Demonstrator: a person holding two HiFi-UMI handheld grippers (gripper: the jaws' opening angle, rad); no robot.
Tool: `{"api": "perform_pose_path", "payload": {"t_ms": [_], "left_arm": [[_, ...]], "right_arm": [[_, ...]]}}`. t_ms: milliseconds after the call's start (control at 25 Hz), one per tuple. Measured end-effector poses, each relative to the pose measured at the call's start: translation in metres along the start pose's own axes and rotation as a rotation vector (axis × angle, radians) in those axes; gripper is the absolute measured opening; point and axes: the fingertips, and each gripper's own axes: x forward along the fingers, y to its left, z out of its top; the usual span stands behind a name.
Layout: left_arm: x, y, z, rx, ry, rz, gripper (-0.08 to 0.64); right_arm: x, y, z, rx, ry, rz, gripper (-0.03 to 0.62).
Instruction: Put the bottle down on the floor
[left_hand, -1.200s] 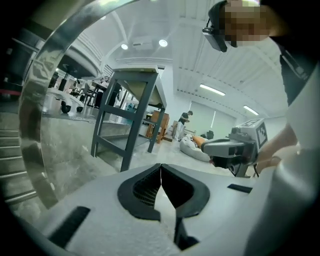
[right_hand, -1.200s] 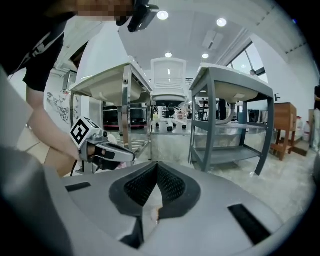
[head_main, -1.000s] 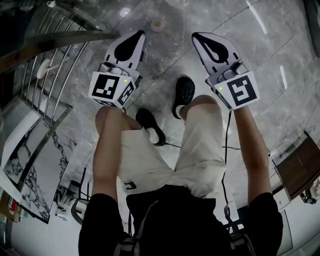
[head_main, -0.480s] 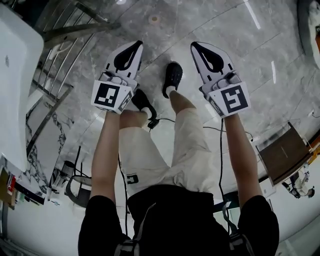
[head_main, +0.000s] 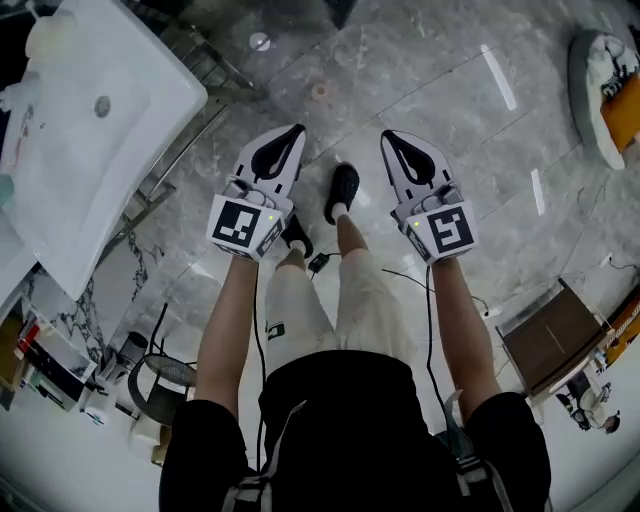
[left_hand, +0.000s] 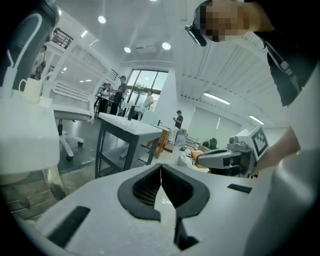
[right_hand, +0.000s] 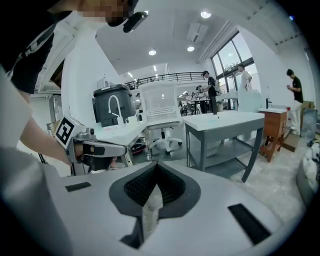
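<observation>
Hovering | left tongs (head_main: 298, 129), right tongs (head_main: 386, 134) closed | ribbed black pads (left_hand: 146, 191) | glossy marble floor (head_main: 450, 90)

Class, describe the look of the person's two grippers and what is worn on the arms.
Both the left gripper and right gripper are white, tapering, with black teardrop-shaped pads; each carries a cube of black-and-white square markers. Black short sleeves; thin black cables trail down.

The person is holding both arms out side by side, the left gripper (head_main: 296, 130) and right gripper (head_main: 386, 136) pointing forward, jaws pressed together.
</observation>
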Motion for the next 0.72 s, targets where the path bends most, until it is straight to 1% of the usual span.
{"api": "perform_pose_path", "payload": {"t_ms": [160, 280, 400, 560, 720], "left_arm": [[-0.018, -0.016, 0.051, -0.017, -0.034, 0.026, 0.020], [-0.035, -0.028, 0.082, -0.014, -0.052, 0.046, 0.020], [-0.054, -0.038, 0.108, -0.016, -0.068, 0.076, 0.020], [-0.078, -0.054, 0.140, -0.002, -0.096, 0.111, 0.020], [-0.097, -0.071, 0.170, 0.018, -0.126, 0.138, 0.020]], "right_arm": [[-0.022, 0.005, 0.048, -0.011, -0.023, -0.004, 0.005], [-0.036, 0.013, 0.078, 0.005, -0.042, -0.013, 0.005], [-0.051, 0.022, 0.103, 0.014, -0.062, -0.023, 0.005], [-0.074, 0.032, 0.133, 0.034, -0.096, -0.029, 0.005], [-0.099, 0.037, 0.157, 0.034, -0.117, -0.027, 0.005]]}}
